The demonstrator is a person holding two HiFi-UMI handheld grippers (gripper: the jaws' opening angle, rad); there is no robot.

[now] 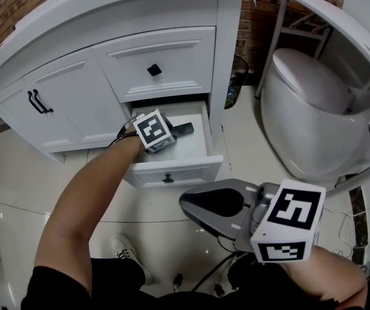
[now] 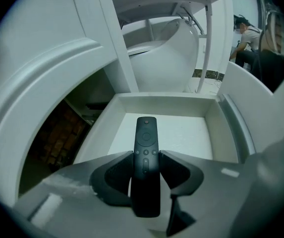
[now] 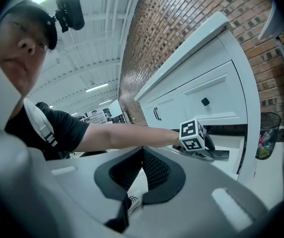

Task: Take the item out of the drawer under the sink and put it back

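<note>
A black remote control (image 2: 146, 138) is clamped between the pads of my left gripper (image 2: 146, 165) and sticks out beyond the tips. It hangs inside the open white drawer (image 2: 166, 101), just above the drawer's bare floor. In the head view the left gripper (image 1: 172, 135) reaches down into this drawer (image 1: 172, 170) under the sink cabinet, and the remote (image 1: 185, 129) shows dark beside the marker cube. My right gripper (image 1: 190, 204) hovers lower right over the floor, away from the drawer. Its jaws (image 3: 142, 155) meet at the tips with nothing in them.
Above the open drawer is a shut drawer with a black knob (image 1: 154, 70). Cabinet doors with black handles (image 1: 39, 102) stand to the left. A white toilet (image 1: 307, 108) sits at the right. A bin (image 3: 266, 133) stands by the brick wall. My shoe (image 1: 130, 254) and cables lie on the tiled floor.
</note>
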